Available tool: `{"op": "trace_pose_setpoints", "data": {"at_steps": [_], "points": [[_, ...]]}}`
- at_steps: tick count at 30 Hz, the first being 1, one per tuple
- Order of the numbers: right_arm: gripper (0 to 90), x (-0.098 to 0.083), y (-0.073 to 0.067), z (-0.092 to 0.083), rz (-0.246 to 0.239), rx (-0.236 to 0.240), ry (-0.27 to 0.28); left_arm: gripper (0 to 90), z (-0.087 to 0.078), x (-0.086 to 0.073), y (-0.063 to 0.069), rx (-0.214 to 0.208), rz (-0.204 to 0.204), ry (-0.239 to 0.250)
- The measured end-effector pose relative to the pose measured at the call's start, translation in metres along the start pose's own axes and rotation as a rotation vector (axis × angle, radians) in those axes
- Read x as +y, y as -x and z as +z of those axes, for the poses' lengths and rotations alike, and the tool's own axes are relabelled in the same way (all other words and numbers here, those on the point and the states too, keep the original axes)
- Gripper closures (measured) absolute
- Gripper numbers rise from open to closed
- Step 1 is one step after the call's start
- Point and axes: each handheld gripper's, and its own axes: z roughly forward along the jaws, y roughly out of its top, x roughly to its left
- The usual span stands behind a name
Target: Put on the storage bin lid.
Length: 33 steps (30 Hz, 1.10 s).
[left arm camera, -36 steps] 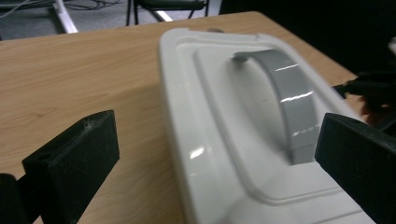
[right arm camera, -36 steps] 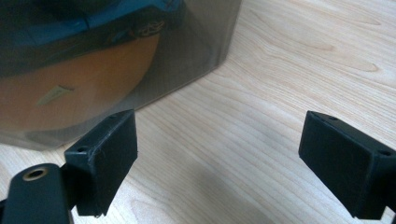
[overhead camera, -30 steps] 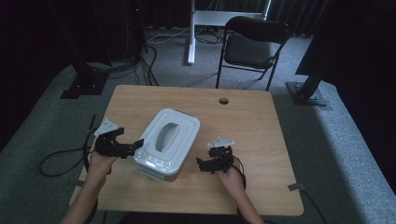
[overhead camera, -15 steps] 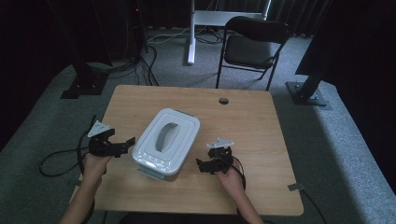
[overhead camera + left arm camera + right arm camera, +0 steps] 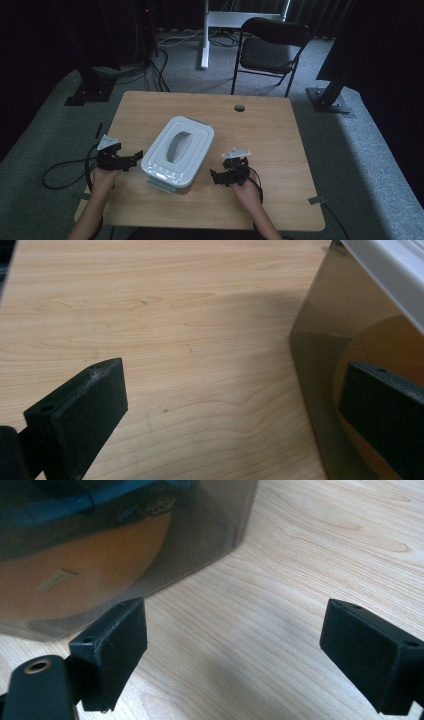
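Storage box [image 5: 177, 152] sits on the counter [image 5: 270, 135], a bit left of center and closer to the near edge, turned diagonal to the edges. White snap-on lid [image 5: 181, 144] with a recessed grey handle [image 5: 174, 146]; grey latch tab [image 5: 161, 183] at the end facing the near edge.

Handling, my read:
- Rigid plastic, smoky translucent walls [image 5: 125, 545], smooth and probably slippery against flat pads.
- Not empty: something orange and rounded shows through the wall in both gripper views, plus something blue higher up in the right gripper view. Expect moderate weight and contents that can shift if tilted.
- Not fragile, but the lid may pop if squeezed at the rim.
- Best hold: 2 long sides low on the walls, 1 set of tongs per side, or the lid handle if the latches are locked. Can't tell whether they are.

Tongs:
- Left tongs [image 5: 131, 159]: spread wide, grasping nothing. They sit just beside the box's left wall [image 5: 325, 340]; in the left gripper view 1 pad [image 5: 385, 410] lies in front of the wall, contact not certain.
- Right tongs [image 5: 216, 177]: spread wide, empty, near the box's right side but clear of it, with bare counter between the pads [image 5: 112, 650].
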Motion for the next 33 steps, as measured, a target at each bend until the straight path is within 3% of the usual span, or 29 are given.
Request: {"op": "trace_pose_setpoints", "data": {"at_steps": [4,10,16,24,33], "points": [[11.1,0.0,0.001,0.0,0.0,-0.002,0.0,0.2,0.008,-0.006,0.002,0.018,0.013,-0.019],[11.1,-0.001,0.001,-0.001,0.001,0.001,0.003,0.2,0.017,-0.013,0.007,0.014,0.026,-0.051],[11.1,-0.002,0.003,-0.002,0.006,0.0,0.001,0.2,0.024,-0.014,0.016,-0.006,0.049,-0.06],[11.1,-0.002,0.005,-0.003,0.011,-0.001,0.002,0.3,0.025,-0.016,0.022,-0.027,0.043,-0.055],[11.1,-0.002,0.007,-0.005,0.009,-0.008,0.006,0.2,0.025,-0.018,0.036,-0.065,0.063,-0.068]]}}
